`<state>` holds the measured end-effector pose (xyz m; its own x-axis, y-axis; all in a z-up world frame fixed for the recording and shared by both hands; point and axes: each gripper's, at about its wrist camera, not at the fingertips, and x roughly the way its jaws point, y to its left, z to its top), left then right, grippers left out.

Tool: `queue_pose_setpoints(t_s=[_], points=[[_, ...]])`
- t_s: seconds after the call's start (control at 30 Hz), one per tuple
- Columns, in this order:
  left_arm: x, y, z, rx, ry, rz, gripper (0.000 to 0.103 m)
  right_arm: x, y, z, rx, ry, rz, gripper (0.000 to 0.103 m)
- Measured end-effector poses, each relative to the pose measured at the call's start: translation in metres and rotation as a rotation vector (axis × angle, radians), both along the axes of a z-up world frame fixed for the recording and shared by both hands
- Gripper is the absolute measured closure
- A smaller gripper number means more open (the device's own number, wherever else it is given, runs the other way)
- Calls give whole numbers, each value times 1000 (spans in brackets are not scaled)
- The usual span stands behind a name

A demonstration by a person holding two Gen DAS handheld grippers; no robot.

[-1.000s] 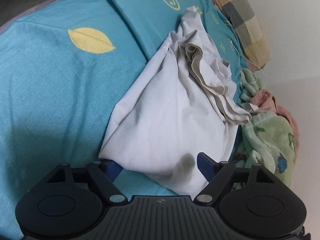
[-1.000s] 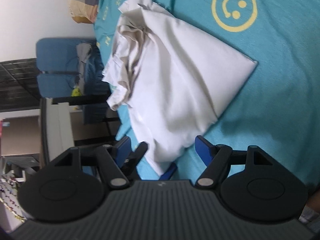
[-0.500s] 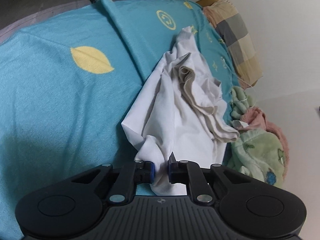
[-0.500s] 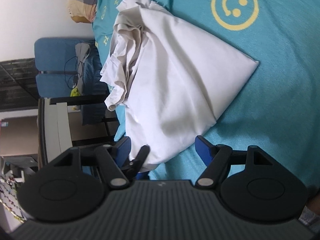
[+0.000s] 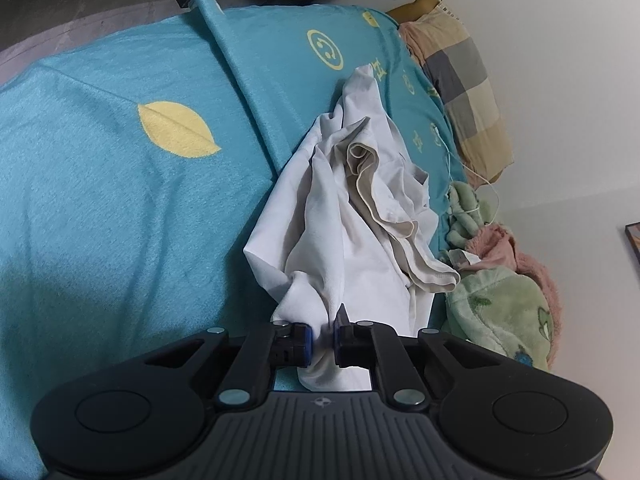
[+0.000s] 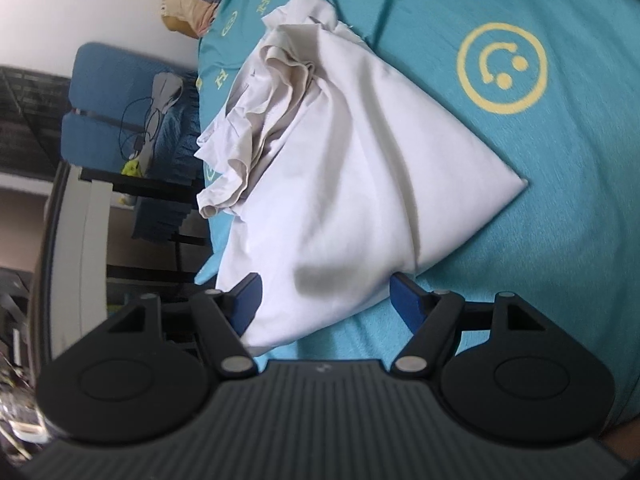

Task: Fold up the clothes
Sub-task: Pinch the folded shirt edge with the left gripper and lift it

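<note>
the left gripper (image 5: pixel 322 338) is clenching the near corner of the white garment (image 5: pixel 352 248), which is stretching lengthwise away from it over the bed (image 5: pixel 100 200), while the right gripper (image 6: pixel 324 294) is hanging released astride the hem.

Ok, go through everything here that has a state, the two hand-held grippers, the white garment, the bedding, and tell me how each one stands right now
Left hand-held gripper: shut on a bunched corner of the white garment; its jaws have just been closing.
Right hand-held gripper: open, its fingers on either side of a garment corner, not pinching it.
White garment: crumpled, unfolded, lying on the blanket.
Teal blanket: spread over the bed under the garment.
Checked pillow: lying at the bed's far end.
Green plush toy: lying beside the garment.
</note>
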<state>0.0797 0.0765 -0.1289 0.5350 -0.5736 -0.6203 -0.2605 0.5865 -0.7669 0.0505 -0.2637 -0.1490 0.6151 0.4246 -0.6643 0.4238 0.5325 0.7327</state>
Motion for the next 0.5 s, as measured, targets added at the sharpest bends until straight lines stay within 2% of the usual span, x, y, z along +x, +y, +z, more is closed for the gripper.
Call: queue_pose_setpoints(t_s=[0.5], points=[[1,3,-1,-14,20,8,93,4,11,4,-70,-27,43,29]])
